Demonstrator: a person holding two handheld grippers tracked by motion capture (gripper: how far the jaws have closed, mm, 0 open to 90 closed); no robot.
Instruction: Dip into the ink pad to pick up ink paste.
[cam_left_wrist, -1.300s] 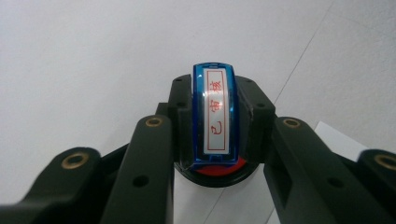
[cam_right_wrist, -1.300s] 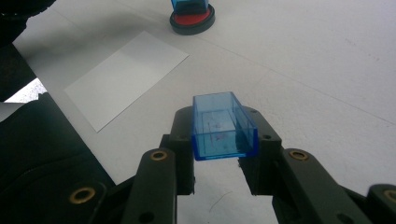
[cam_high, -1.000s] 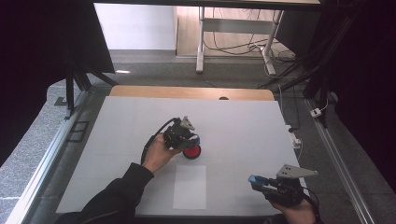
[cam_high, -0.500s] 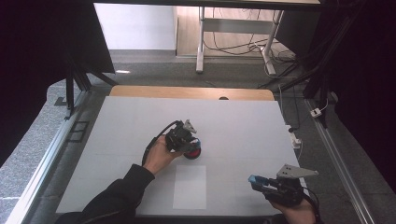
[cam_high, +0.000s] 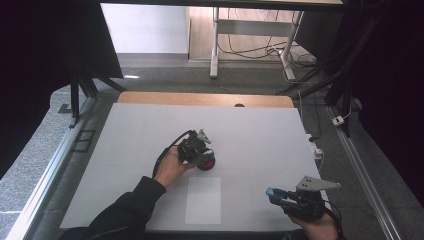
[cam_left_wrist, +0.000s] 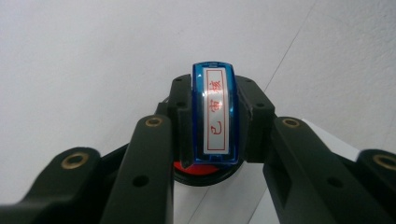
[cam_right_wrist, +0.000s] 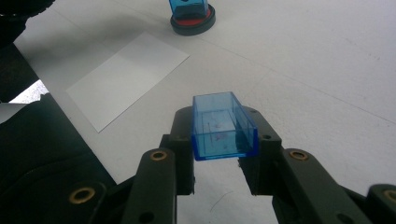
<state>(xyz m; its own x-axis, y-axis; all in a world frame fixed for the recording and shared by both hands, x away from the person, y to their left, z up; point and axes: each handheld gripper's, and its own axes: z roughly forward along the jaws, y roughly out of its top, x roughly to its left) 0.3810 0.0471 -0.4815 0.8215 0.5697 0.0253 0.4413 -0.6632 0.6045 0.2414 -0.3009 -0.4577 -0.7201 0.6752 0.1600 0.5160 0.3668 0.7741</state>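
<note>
A blue stamp with red characters on its white label is clamped between the jaws of my left gripper. It stands on a round ink pad with a red face and black rim. From above, the left gripper is over the ink pad at the table's middle. My right gripper is shut on a clear blue stamp cap, held above the table. In the high view the right gripper and the cap are near the front right edge. The right gripper view shows the stamp and ink pad far off.
A white sheet of paper lies flat near the front edge, between the two grippers, and appears again as paper in the right gripper view. The white tabletop has a wooden strip along its far edge. A dark sleeve is close by.
The left gripper has shifted only slightly over the ink pad. The right gripper and its cap have stayed in place.
</note>
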